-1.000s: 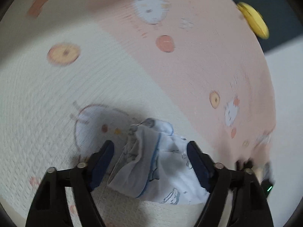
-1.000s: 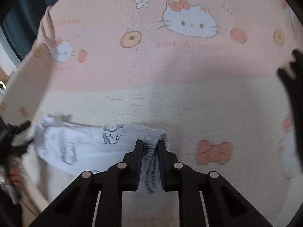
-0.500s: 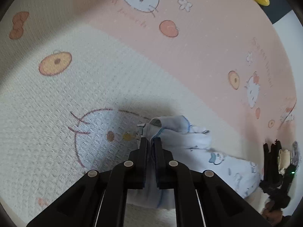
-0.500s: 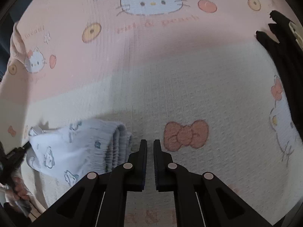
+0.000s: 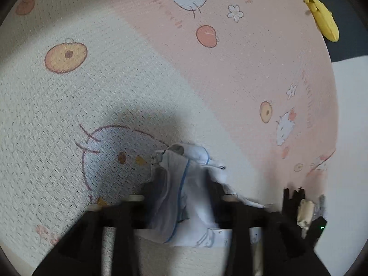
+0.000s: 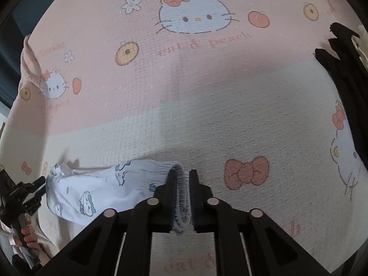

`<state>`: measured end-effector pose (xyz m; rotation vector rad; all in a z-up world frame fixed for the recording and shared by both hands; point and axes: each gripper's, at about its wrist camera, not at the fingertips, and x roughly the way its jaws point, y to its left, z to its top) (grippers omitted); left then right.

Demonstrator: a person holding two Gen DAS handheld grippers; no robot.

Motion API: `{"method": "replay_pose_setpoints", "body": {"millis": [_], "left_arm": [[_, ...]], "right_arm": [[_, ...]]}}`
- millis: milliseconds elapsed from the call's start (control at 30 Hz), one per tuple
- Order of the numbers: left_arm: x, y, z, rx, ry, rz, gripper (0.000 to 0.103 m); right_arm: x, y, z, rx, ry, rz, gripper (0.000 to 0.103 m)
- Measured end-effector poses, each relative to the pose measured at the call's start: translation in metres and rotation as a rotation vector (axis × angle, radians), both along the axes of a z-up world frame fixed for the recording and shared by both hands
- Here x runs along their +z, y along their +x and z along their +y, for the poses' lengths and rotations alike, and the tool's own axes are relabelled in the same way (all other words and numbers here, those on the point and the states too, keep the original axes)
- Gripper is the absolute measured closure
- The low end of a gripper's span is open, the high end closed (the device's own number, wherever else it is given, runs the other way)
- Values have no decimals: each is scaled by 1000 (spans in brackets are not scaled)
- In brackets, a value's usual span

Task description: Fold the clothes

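Observation:
A small white garment [image 6: 92,191] with blue cartoon prints lies stretched across the cream part of the bedspread [image 6: 207,126]. My right gripper [image 6: 182,177] is shut on its gathered elastic waistband [image 6: 181,197]. The garment's other end [image 5: 184,184] sits bunched between the fingers of my left gripper [image 5: 186,184], which stands open and is blurred by motion. From the right wrist view, the left gripper [image 6: 23,191] shows at the far left, held by a hand [image 6: 27,237].
The pink and cream cat-print bedspread [image 5: 230,80] covers the whole surface. A black garment [image 6: 345,80] lies at the right edge. A yellow object [image 5: 322,18] sits beyond the far edge of the bedspread, against a dark background.
My left gripper was shut on the garment's end half a second ago and has opened. My right gripper, then beside the cloth, now has the waistband between its fingers.

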<state>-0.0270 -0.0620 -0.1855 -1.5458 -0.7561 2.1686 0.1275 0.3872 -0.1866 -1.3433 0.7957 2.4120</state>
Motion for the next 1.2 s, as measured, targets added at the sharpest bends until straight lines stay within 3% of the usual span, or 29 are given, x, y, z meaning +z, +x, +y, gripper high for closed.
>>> {"method": "replay_pose_setpoints", "body": {"millis": [33,167,400,567,600,667,733,800,833,900,933,967,1033,1133,1200], "left_arm": [[4,-1,-1,3,-8,13,24],[19,-12,13,-49,-101,78,24],[15,-51,67,-262,-292,115,24],[-2,-57,78,-318,-357,76,25],[-5,-57,79,-325,-358,62,25],[-12,-59,80,-338,-360,30,25],[-17,-59,81,-347,-381,16,26],[-19,-58,82,-356,-408,29,40],[-20,-58,83,-361,-417,40,55],[-21,-58,84,-367,-425,57,68],[-21,-58,84,-363,-432,61,77],[-20,-58,83,-360,-438,65,81],[-18,-59,84,-361,-456,62,87],[-16,-63,80,-366,-485,38,87],[-16,-69,79,-360,-522,22,87]], "right_arm": [[1,0,-1,-2,-3,3,80],[8,0,-1,-20,-9,23,66],[18,1,-7,-8,-7,61,63],[28,6,-4,-29,-4,109,62],[30,8,-4,-29,-11,126,59],[33,10,-5,-18,-26,153,43],[29,4,-11,32,-40,147,42],[22,-5,-20,90,-40,120,42],[18,-9,-25,113,-15,91,42],[8,-19,-35,158,34,33,44],[5,-23,-39,175,69,6,58],[3,-25,-42,178,125,-18,82],[0,-29,-45,180,213,-60,84],[-9,-32,-35,149,136,-86,85],[-10,-34,-35,144,147,-105,85]]}}
